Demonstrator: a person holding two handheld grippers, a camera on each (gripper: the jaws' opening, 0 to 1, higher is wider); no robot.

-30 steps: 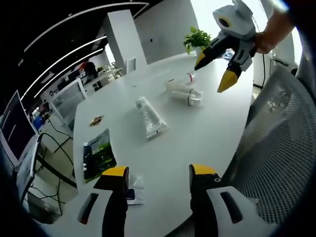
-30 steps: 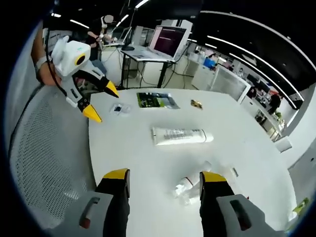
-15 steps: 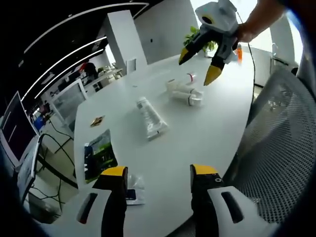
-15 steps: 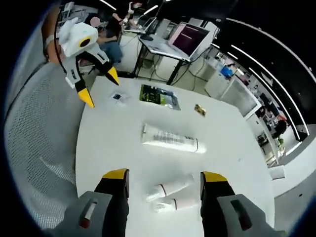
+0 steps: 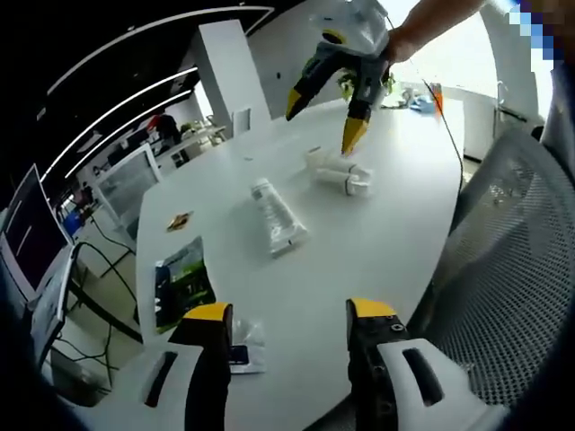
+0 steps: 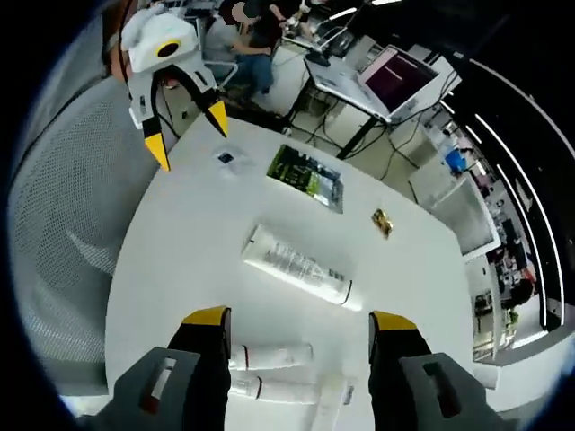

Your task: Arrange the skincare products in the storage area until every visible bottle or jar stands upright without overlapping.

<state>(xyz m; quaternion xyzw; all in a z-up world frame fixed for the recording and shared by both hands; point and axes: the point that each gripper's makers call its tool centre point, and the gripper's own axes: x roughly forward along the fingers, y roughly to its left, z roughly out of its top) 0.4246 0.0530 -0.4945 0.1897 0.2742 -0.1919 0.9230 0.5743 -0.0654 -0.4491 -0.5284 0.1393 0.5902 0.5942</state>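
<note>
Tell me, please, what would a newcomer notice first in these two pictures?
Probably the right gripper, jaws open, hanging over a cluster of small white tubes lying flat on the white table. Next, the long white tube lying mid-table, with the green packet beyond it toward the open left gripper.

In the left gripper view, a large tube lies flat near the middle of the table, with a cluster of small tubes lying beyond it and the right gripper held in the air above that cluster. Nearer the camera and to the left, a printed pouch lies by the table edge, a small wrapped item lies beyond it, and a small clear packet lies between the left gripper's jaws. A mesh chair stands to the right of the table.
</note>
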